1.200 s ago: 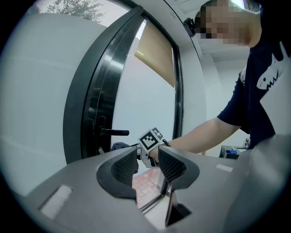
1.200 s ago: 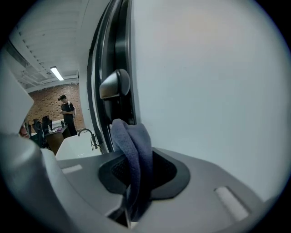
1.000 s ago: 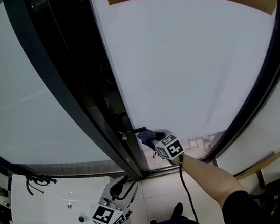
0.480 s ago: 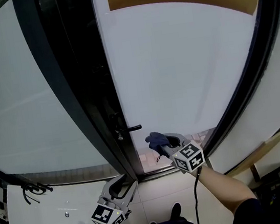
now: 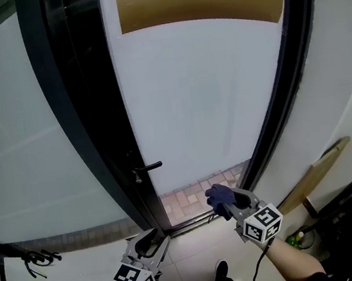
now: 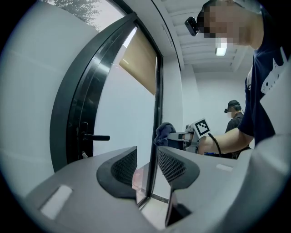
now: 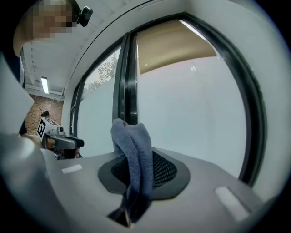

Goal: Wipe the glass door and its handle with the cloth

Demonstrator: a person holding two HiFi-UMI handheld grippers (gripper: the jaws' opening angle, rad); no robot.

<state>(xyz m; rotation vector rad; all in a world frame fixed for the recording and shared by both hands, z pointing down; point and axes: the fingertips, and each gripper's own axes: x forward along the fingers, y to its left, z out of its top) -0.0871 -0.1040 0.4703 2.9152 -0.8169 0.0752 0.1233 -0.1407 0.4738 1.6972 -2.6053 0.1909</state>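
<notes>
Right gripper pinches a cloth by its fold, probably soft, light and floppy, with the door just ahead and the handle to its left; left gripper gapes, empty.

No words, labels, brands or numbers can be read in any view.

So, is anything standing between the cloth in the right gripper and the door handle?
Nothing visible does. The cloth, clamped by the right gripper, is held clear of the glass door, and only open air lies between it and the handle up-left.
</notes>
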